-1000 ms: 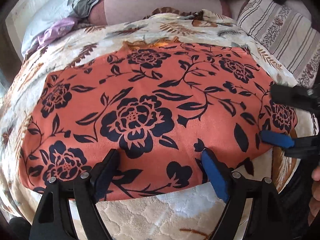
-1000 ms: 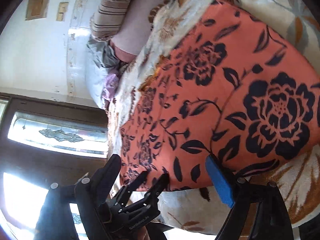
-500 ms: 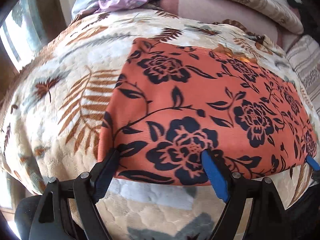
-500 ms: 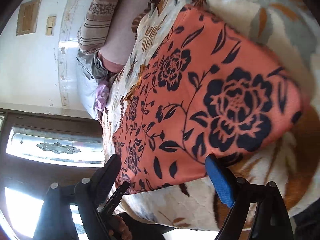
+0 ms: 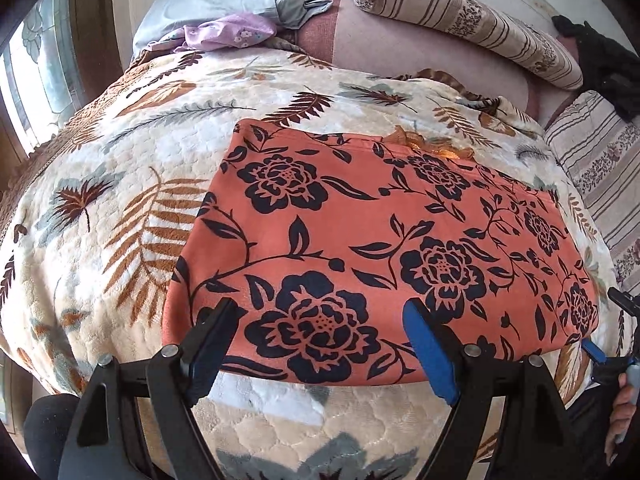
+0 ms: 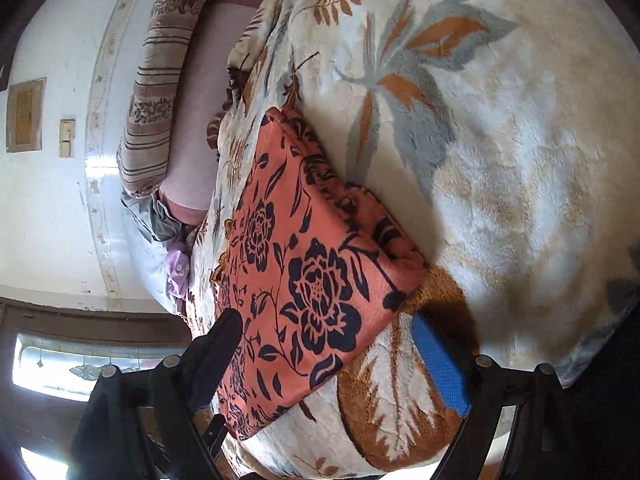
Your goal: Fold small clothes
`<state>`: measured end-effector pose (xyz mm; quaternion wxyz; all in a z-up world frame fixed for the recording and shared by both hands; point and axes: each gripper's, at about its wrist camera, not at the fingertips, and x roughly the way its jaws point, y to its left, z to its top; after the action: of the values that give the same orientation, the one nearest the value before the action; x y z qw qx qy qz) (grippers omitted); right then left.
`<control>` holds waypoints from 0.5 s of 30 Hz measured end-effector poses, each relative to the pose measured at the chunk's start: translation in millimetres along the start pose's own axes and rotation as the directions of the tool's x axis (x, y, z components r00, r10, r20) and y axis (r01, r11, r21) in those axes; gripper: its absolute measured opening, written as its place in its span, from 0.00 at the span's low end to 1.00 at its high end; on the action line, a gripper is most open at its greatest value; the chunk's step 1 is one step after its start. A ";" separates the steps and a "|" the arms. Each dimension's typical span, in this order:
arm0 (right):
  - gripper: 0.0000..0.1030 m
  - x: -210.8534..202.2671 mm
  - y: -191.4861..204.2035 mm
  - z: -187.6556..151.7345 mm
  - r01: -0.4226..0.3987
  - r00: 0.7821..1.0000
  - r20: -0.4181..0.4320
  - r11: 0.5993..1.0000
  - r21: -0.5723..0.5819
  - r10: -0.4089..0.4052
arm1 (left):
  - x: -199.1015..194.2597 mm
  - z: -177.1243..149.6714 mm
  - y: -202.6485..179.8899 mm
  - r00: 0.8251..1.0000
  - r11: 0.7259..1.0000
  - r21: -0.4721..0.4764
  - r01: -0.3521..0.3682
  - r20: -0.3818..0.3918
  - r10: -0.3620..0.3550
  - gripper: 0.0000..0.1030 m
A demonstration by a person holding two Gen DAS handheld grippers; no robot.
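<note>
An orange garment with dark navy flowers [image 5: 360, 240] lies flat in a folded rectangle on the leaf-patterned blanket [image 5: 120, 184]. My left gripper [image 5: 320, 340] is open, its fingers over the garment's near edge toward its left corner, holding nothing. In the right wrist view the same garment [image 6: 304, 272] shows with layered folds along its right side. My right gripper [image 6: 332, 344] is open around its near right corner, the blue pad [image 6: 440, 364] on the blanket beside the cloth. The right gripper also shows at the left view's right edge [image 5: 612, 344].
Striped pillows [image 5: 472, 28] and a pink bolster [image 5: 420, 56] lie at the bed's head. Grey and lilac cloths [image 5: 240, 20] are bunched at the far left. A window [image 5: 28, 80] is on the left, a wall [image 6: 48, 200] behind.
My left gripper slid left along the garment's near edge toward its left corner. My right gripper slid right to the right corner. Both stayed open.
</note>
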<state>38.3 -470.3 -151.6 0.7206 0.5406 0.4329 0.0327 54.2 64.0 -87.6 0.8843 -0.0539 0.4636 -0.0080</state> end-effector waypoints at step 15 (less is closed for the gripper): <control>0.87 11.1 23.3 4.0 0.031 0.999 0.043 0.997 -0.074 -0.028 | 6.1 -0.5 1.2 0.999 1.000 -0.003 -0.029 -0.022 0.029 0.82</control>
<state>57.6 -457.9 -139.2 0.7496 0.5073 0.4243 0.0269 57.2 64.8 -92.9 0.8791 -0.0484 0.4742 0.0049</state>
